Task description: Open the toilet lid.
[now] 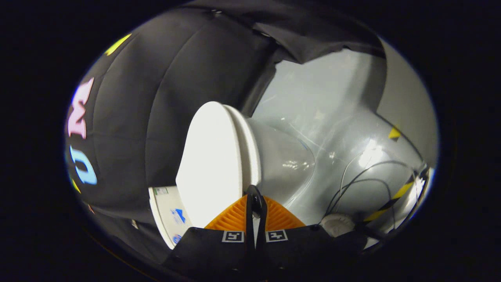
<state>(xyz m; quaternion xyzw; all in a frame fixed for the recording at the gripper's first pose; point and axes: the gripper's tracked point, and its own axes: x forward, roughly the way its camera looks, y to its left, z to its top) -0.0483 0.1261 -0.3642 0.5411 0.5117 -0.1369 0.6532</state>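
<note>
Gripper view has my gripper with its 2 fingers nearly together, seemingly pinching the toilet lid edge just ahead, lid still down on the bowl, so I reckon next is a steady swing toward the tank.

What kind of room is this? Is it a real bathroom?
Probably a test booth, not a real bathroom: a white toilet stands before a black cloth wall, with loose cables and striped tape on the grey floor. The gripper jaws look closed at the lid's edge.
</note>
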